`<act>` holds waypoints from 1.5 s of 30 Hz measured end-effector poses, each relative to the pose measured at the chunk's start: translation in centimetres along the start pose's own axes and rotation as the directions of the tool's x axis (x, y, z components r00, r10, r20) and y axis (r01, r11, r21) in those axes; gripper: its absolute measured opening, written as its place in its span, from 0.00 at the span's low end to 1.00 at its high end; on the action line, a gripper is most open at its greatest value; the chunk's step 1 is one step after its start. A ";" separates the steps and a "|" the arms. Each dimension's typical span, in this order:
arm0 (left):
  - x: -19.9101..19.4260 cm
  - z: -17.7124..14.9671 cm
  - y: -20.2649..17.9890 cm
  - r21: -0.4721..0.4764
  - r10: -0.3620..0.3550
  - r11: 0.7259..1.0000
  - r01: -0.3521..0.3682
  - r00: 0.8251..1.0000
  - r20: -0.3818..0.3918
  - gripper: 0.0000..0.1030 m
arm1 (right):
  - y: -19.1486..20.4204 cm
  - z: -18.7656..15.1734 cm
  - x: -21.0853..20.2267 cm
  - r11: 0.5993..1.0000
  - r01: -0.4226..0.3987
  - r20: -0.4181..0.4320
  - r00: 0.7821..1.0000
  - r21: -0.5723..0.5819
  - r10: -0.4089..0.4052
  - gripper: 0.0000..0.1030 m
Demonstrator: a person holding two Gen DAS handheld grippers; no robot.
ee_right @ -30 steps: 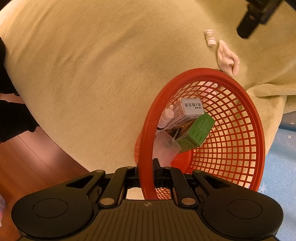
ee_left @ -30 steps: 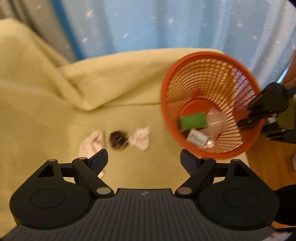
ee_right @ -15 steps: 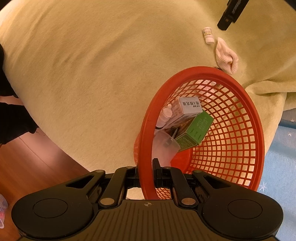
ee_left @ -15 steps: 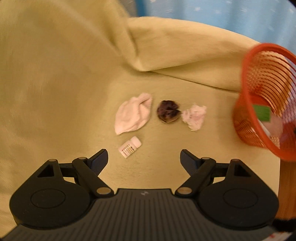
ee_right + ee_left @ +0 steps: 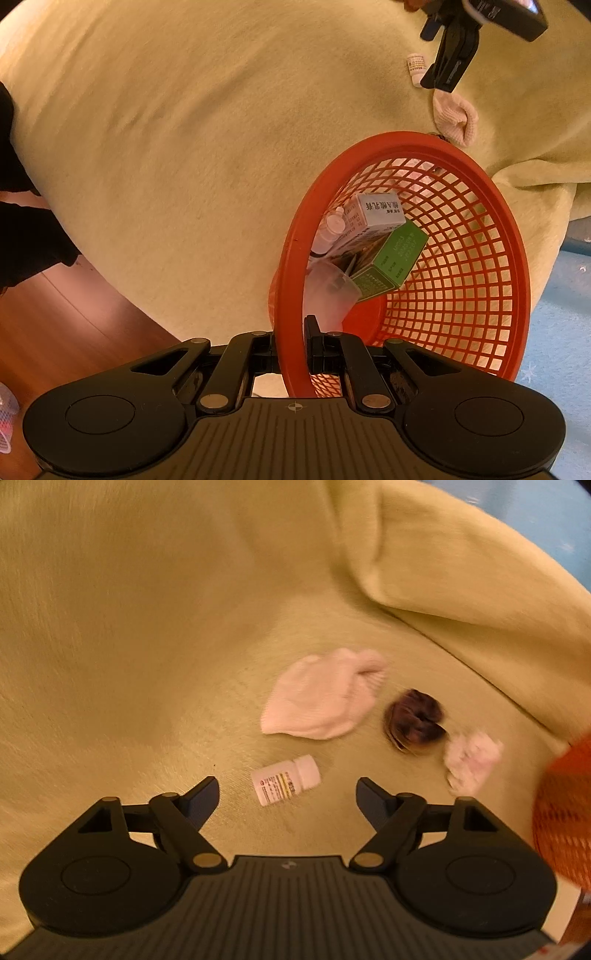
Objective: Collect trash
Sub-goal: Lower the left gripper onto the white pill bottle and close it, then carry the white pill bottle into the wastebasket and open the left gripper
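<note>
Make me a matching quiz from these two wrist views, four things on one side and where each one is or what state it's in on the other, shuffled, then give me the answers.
Things:
1. small white pill bottle
2. green box
3. right gripper
4. pale sock

Places or states:
A. inside the red mesh basket
B. clamped on the basket's rim
C. lying on its side on the yellow blanket, just ahead of the open left gripper
D. crumpled on the blanket beside a dark brown wad

Pairs: 1-C, 2-A, 3-B, 4-D
</note>
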State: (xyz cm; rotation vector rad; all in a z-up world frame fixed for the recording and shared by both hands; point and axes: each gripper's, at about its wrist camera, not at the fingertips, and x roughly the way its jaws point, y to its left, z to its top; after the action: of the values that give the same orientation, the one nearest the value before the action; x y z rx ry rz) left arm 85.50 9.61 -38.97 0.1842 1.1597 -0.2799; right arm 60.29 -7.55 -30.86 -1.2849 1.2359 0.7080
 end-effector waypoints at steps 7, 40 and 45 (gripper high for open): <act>3.0 0.1 0.5 -0.060 0.015 0.998 -0.016 1.000 -0.017 0.61 | -0.2 0.0 -0.1 1.000 -0.012 0.004 1.000 0.009 0.012 0.05; -10.1 -0.8 -4.9 0.334 -0.198 0.927 0.173 0.979 0.041 0.40 | -0.1 -0.1 0.0 1.000 -0.006 0.000 1.000 -0.001 0.006 0.05; -13.8 -0.6 -8.2 0.444 -0.271 0.868 0.225 0.962 0.044 0.40 | 0.1 0.0 0.0 1.000 0.002 -0.004 1.000 -0.013 -0.002 0.05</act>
State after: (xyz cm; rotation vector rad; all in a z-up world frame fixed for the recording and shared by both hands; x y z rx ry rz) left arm 77.26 3.69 -26.47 0.4101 1.0021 -0.7735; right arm 60.24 -7.54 -30.86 -1.2986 1.2345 0.7132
